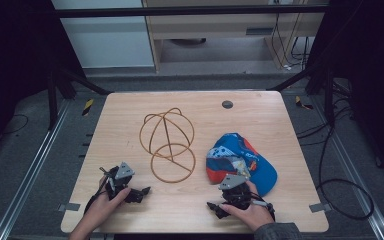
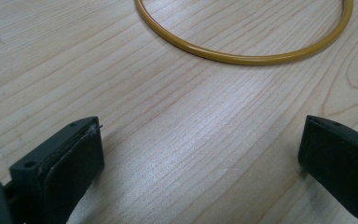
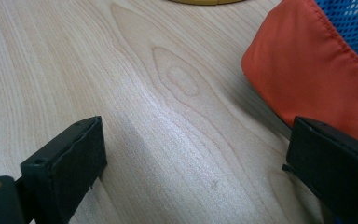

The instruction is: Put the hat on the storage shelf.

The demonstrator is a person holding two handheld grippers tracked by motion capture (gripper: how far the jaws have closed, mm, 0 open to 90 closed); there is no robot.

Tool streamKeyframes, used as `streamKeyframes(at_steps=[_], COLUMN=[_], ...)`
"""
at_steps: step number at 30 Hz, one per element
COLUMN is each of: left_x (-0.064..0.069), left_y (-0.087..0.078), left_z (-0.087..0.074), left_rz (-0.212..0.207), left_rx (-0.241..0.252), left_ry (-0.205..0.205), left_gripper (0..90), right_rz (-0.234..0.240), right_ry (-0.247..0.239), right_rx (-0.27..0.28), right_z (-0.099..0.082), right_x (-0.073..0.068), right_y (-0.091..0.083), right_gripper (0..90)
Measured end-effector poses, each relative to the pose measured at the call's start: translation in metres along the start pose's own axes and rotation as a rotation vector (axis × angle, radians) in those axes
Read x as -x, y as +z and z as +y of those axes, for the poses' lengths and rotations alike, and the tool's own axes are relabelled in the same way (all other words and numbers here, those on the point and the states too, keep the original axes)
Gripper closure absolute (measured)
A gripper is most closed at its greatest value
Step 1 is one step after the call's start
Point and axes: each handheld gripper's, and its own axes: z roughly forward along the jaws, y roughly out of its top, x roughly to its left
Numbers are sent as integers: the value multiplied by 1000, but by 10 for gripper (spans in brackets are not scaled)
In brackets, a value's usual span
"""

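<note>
Cap (image 1: pixel 240 162) lies crumpled on tabletop (image 1: pixel 130 107), right of centre, orange brim toward person, just ahead of right tool (image 1: pixel 215 207). Right tool nearer by far; jaws apart, nothing between, orange brim (image 3: pixel 307 70) just beside right jaw. Wire cap stand (image 1: pixel 167 145) sits mid-tabletop, left of cap, close but apart. Left tool (image 1: pixel 142 192) jaws apart, empty, facing stand's base ring (image 2: pixel 242 56). Light wood surface; dark floor, cables, cabinet beyond.

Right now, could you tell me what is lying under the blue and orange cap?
The cap lies crumpled on the wooden table, beside the wire hat stand. Bare wood shows around its edge; whatever is beneath the fabric is covered.
</note>
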Motion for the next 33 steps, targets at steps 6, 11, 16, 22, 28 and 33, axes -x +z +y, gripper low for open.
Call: streamKeyframes(at_steps=[6, 11, 16, 22, 28, 33], left_x=[0, 0, 0, 0, 0, 0], left_y=[0, 0, 0, 0, 0, 0], left_z=[0, 0, 0, 0, 0, 0], left_rz=[0, 2, 1, -1, 0, 1], left_rx=[0, 0, -5, -1, 0, 0], left_ry=[-1, -2, -2, 0, -1, -2], left_gripper=[0, 0, 0, 0, 0, 0], right_rz=[-1, -4, -29, -68, -174, -209], right_ry=[2, 10, 32, 26, 7, 37], right_rx=[0, 0, 57, 110, 95, -18], right_z=[0, 0, 3, 13, 28, 36], right_x=[0, 0, 3, 5, 31, 53], right_y=[0, -1, -11, -35, -80, -101], right_gripper=[49, 69, 193, 205, 199, 153])
